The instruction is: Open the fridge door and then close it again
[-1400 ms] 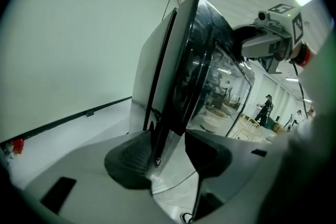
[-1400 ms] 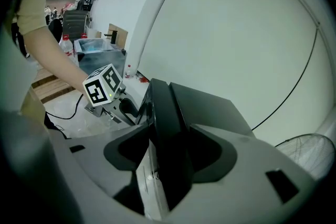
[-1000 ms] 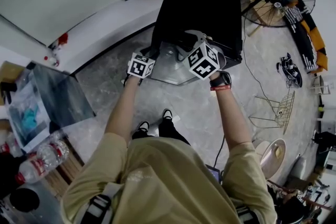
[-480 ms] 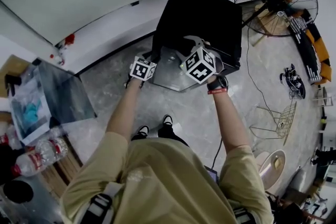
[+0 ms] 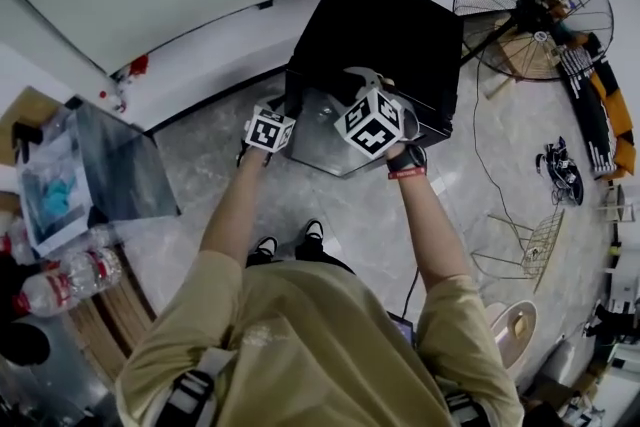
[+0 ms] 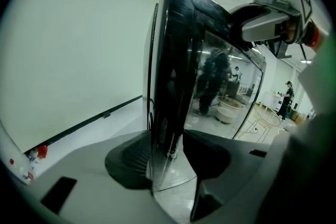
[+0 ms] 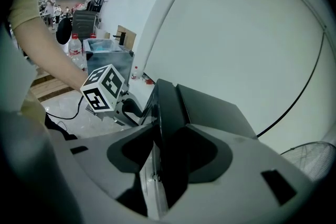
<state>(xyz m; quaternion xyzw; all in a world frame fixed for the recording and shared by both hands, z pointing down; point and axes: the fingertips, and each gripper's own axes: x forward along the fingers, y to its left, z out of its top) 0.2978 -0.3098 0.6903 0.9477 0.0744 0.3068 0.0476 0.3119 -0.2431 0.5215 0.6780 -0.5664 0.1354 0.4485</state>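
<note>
A small black fridge (image 5: 385,30) stands on the floor against the white wall, its glossy door (image 5: 325,130) facing me. My left gripper (image 5: 283,107) is at the door's left edge. In the left gripper view that edge (image 6: 165,86) fills the gap between the jaws of the left gripper (image 6: 168,152), both pads against it. My right gripper (image 5: 347,93) is at the door's top edge; its jaws have just been closing, with the door slab (image 7: 165,113) between the pads of the right gripper (image 7: 170,152). I cannot tell whether the door is ajar.
A large floor fan (image 5: 530,0) stands to the right of the fridge, with a cable on the floor below it. A glass-fronted box (image 5: 115,170) and water bottles (image 5: 70,280) are at the left. A wire stand (image 5: 530,235) is at the right. My feet (image 5: 290,240) are close in front of the fridge.
Both grippers stay on the door's edges. The head view has shifted slightly, so the fridge and fan sit a little higher in the picture.
</note>
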